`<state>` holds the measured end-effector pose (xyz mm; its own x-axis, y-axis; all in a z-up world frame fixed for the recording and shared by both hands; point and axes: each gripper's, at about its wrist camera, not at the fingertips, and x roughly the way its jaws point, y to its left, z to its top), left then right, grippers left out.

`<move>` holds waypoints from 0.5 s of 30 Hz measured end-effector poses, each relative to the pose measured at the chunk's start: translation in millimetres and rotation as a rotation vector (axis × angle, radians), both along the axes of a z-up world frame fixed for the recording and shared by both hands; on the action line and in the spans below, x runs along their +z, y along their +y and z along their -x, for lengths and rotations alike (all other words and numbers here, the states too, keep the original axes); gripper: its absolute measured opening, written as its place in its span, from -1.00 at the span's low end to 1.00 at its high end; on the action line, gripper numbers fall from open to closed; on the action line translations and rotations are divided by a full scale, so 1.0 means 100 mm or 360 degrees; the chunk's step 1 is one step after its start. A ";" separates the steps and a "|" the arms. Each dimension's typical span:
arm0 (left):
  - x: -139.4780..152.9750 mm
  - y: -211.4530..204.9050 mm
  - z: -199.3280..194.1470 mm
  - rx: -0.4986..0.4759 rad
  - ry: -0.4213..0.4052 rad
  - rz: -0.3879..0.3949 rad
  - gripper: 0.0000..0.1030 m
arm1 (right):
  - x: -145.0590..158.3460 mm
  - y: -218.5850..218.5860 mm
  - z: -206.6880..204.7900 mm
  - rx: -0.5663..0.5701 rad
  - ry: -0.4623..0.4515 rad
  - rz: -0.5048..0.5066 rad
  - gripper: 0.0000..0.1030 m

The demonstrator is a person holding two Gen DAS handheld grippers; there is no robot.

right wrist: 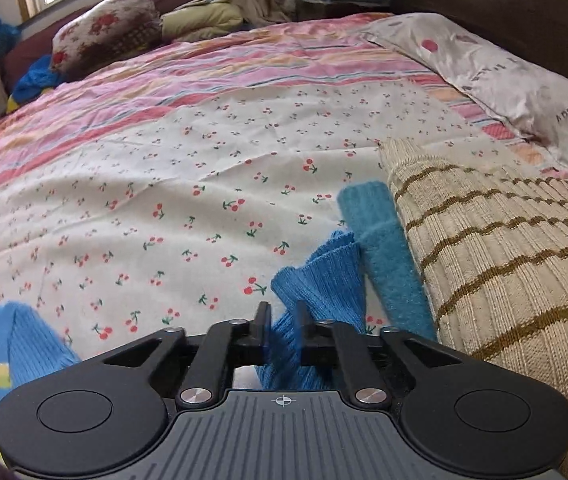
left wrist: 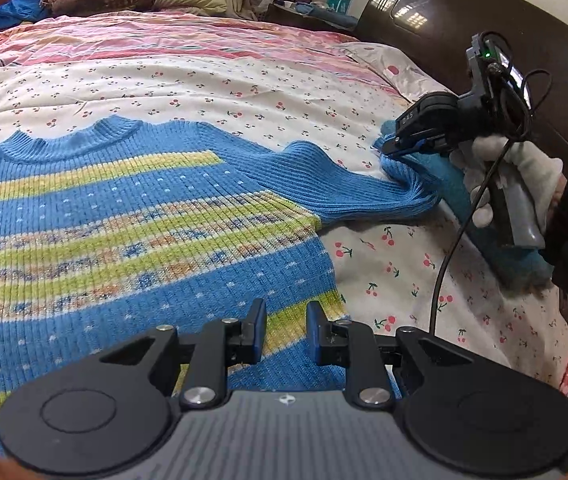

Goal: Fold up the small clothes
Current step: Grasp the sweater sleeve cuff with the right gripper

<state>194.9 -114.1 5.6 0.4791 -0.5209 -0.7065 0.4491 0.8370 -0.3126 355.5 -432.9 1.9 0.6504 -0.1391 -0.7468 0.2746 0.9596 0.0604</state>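
1. The striped knit sweater [left wrist: 136,216] lies flat on the bed, front side up, with its round collar [left wrist: 104,136] toward the far side. It is blue with yellow-green bands and small patterned rows.
2. Its blue sleeve [left wrist: 324,176] stretches out to the right over the cherry-print sheet [left wrist: 204,88], and the cuff end [right wrist: 324,272] is lifted a little from the sheet.
3. The right gripper [right wrist: 282,330] has its two fingers pressed together on this sleeve near the cuff; blue ribbed fabric fills the space between them. In the left wrist view the same gripper [left wrist: 394,148] shows at the right, held by a hand in a white glove [left wrist: 524,172].
4. The left gripper [left wrist: 286,330] hovers over the lower right part of the sweater body. Its fingers stand apart and nothing is between them.
5. Just beside the gripped cuff lies a teal fuzzy piece of cloth [right wrist: 384,248], and touching it on the right is a beige knit garment with brown stripes [right wrist: 504,260].
6. Farther away there is a pink striped cover [right wrist: 224,72], a grey-white pillow [right wrist: 504,80] near the dark headboard [left wrist: 444,20], and a floral cushion [right wrist: 104,28] at the far side of the bed.
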 end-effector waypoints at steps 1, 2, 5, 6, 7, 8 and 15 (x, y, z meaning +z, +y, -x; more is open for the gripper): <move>0.00 0.00 0.00 -0.0001 0.0003 0.0002 -0.47 | 0.02 0.00 0.02 -0.0004 -0.0009 -0.0007 -0.99; -0.01 0.01 0.00 -0.0001 0.0006 0.0004 -0.47 | 0.05 -0.01 0.04 -0.0005 -0.0022 -0.0016 -1.00; -0.01 0.03 0.00 0.0002 0.0009 0.0011 -0.47 | 0.15 -0.03 0.13 -0.0013 -0.0073 -0.0046 -1.00; 0.00 0.03 0.01 0.0006 0.0007 0.0012 -0.47 | 0.19 -0.04 0.16 -0.0014 -0.0092 -0.0049 -1.00; 0.00 0.04 0.01 0.0012 0.0006 0.0016 -0.47 | 0.23 -0.04 0.18 -0.0011 -0.0106 -0.0041 -1.00; 0.01 0.05 0.01 0.0015 0.0005 0.0019 -0.47 | 0.25 -0.04 0.18 -0.0002 -0.0104 -0.0024 -1.00; -0.03 0.06 0.00 0.0002 0.0030 0.0031 -0.46 | 0.11 0.02 -0.01 0.0055 0.0086 0.0105 -0.80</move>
